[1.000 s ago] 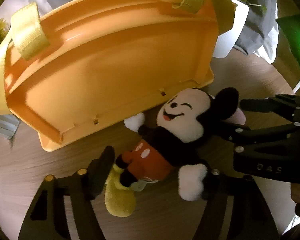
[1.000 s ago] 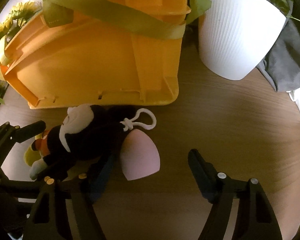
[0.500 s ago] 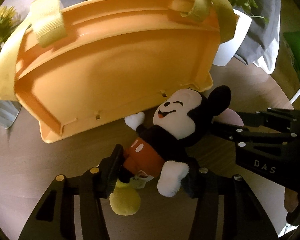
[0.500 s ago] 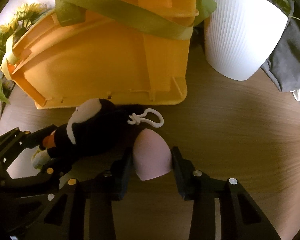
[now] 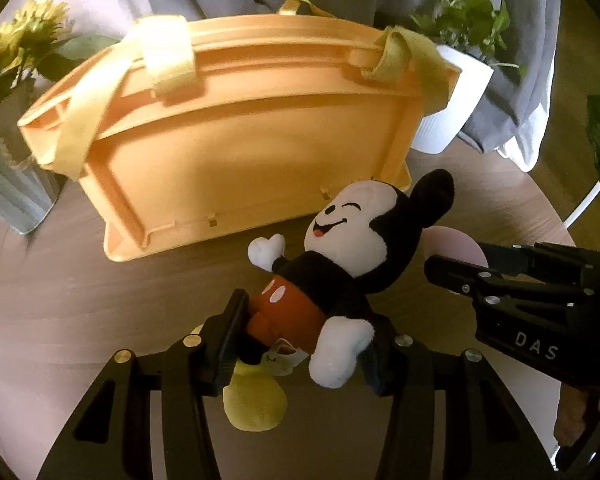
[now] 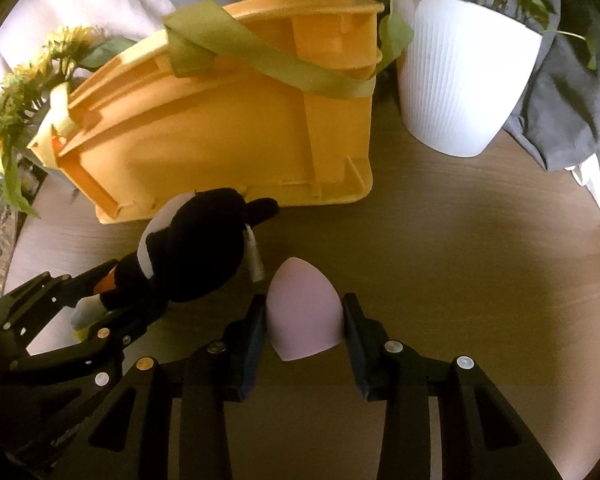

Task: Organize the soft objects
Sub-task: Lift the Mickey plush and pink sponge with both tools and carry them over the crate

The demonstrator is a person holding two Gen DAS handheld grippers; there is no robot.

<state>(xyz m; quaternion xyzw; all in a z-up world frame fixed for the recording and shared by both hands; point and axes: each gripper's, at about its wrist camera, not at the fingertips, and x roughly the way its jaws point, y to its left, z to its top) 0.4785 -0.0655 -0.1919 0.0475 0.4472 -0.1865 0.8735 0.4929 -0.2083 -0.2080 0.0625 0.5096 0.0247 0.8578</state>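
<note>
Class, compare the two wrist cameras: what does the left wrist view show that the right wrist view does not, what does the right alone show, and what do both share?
Only the left wrist view shows the mouse toy's smiling face, red shorts and yellow shoe, clamped in the left claw, whose jaws are closing.

Only the right wrist view shows the whole pink sponge pinched in the right claw, and the toy's white loop.

Both show the orange basket with yellow straps, the white plant pot, the yellow flowers and the wooden table.
</note>
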